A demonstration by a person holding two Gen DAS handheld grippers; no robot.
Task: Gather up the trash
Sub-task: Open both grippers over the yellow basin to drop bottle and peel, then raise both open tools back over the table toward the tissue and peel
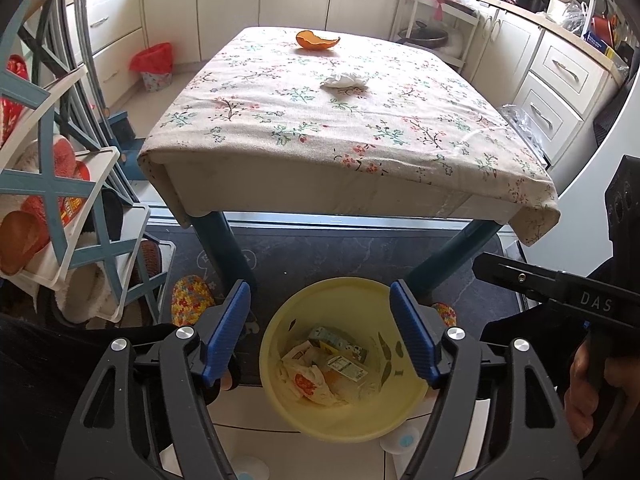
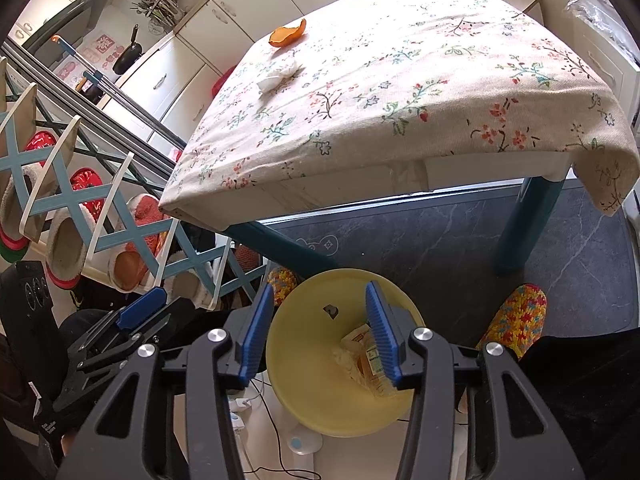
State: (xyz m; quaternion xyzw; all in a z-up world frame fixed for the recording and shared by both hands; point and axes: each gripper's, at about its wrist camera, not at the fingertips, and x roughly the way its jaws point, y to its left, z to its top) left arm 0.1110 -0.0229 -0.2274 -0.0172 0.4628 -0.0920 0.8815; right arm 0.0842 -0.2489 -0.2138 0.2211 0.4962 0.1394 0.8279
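Right, we're hovering both tools over the yellow bin (image 1: 344, 412) on the floor, just in front of the table (image 1: 344, 128). Our left gripper (image 1: 320, 332) is spread wide with nothing between its blue pads, and our right gripper (image 2: 320, 332) is spread too, empty. Down inside the bin lie cartons and crumpled wrappers (image 1: 320, 372). Beyond the bin, up on the table's floral cloth, sit a white tissue (image 1: 345, 79) and, farther back, an orange peel (image 1: 316, 39).

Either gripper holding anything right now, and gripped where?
Nothing is held. The left gripper and right gripper both hang open over the yellow bin, with no trash between the jaws of either.
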